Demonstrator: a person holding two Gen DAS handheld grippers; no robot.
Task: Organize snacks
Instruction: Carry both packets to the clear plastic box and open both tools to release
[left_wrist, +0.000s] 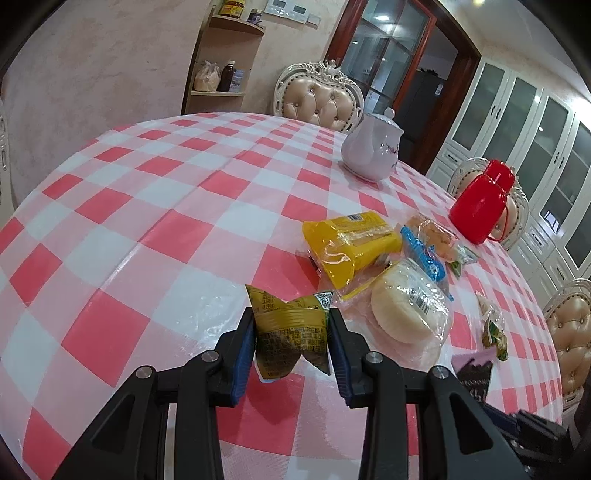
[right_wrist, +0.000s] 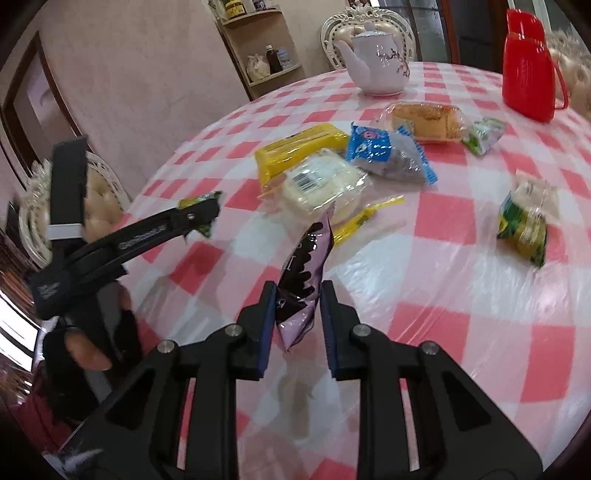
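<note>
Room: dining room with a pink wall, a corner shelf (left_wrist: 225, 55) far left and white cabinets (left_wrist: 532, 122) far right.
Worktop: round worktop (left_wrist: 155, 192) under a red-and-white checked cloth with a clear plastic cover.
Left gripper: left gripper (left_wrist: 291, 332), near centre-left, has its fingers closed on a green snack packet (left_wrist: 291, 328), which is pinched at the middle and held above the cloth.
Snack pile: just right of it, a yellow packet (left_wrist: 351, 243) lies touching a wrapped round bun (left_wrist: 406, 310); a blue packet (left_wrist: 424, 254) and a wrapped cake slice (left_wrist: 436, 236) lie beyond.
Right gripper: right gripper (right_wrist: 297, 314) has its fingers squeezing a purple snack packet (right_wrist: 304, 280), which stands tilted, lifted off the cloth.
Loose packet: a green-and-clear packet (right_wrist: 526, 221) lies alone on the right, well apart from the pile.
Far side: a white teapot (left_wrist: 369, 147) and a red flask (left_wrist: 480, 203) stand at the far right.
</note>
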